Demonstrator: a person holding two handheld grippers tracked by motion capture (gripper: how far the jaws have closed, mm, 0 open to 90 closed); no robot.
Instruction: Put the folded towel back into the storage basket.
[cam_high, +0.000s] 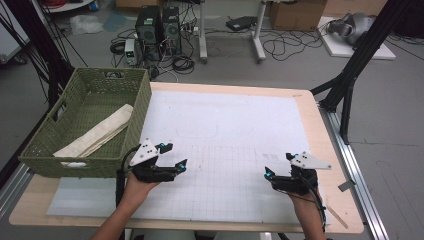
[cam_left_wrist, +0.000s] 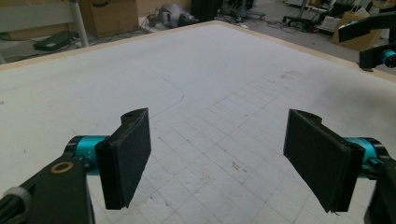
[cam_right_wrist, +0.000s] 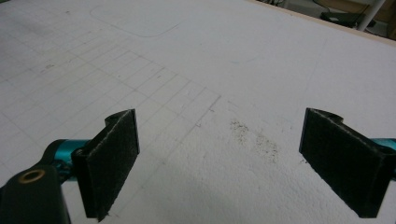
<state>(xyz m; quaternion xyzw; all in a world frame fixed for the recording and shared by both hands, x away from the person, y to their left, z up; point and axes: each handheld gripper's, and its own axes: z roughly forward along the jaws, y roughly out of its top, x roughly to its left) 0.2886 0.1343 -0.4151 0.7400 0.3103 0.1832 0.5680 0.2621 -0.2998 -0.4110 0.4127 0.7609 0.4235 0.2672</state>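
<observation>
Your left gripper (cam_high: 174, 157) and right gripper (cam_high: 279, 164) are black, each topped with a grey three-cornered plate and marked by teal collars behind the jaws. The jaws carry flat black rectangular pads (cam_left_wrist: 127, 158). A black cable trails back along each bare forearm.

A white gridded mat (cam_high: 225, 140) covers most of the pale wooden table (cam_high: 320, 150). On the floor beyond the table, at twelve o'clock, two black computer towers (cam_high: 159, 25) stand among tangled cables (cam_high: 282, 45). A cardboard box (cam_high: 297, 14) sits at one o'clock, and black frame legs (cam_high: 350, 75) rise at two o'clock.
</observation>
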